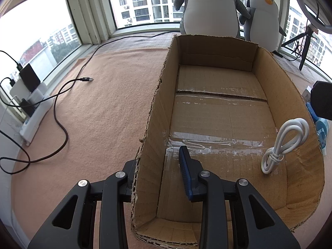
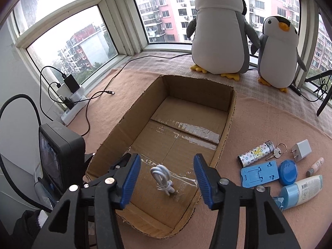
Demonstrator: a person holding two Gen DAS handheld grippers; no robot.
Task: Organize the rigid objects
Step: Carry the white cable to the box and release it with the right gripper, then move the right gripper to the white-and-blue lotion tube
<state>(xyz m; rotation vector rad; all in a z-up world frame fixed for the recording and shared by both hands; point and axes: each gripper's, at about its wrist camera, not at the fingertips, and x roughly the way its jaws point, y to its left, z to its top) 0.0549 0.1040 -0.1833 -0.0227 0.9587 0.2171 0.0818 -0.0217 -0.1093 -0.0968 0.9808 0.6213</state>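
Note:
An open cardboard box lies on the peach cloth. My left gripper is shut on the box's left wall, one finger outside and the blue pad inside. A coiled white cable rests on the box floor near the front. My right gripper hovers open above that cable, pads apart and not touching it. To the right of the box lie a patterned lighter, keys, a white charger plug, a blue phone stand, a blue round lid, a small tube and a lotion bottle.
Two plush penguins stand at the window behind the box. A power strip with chargers and a loose black cable lie at the left. A tripod leg stands at the far right.

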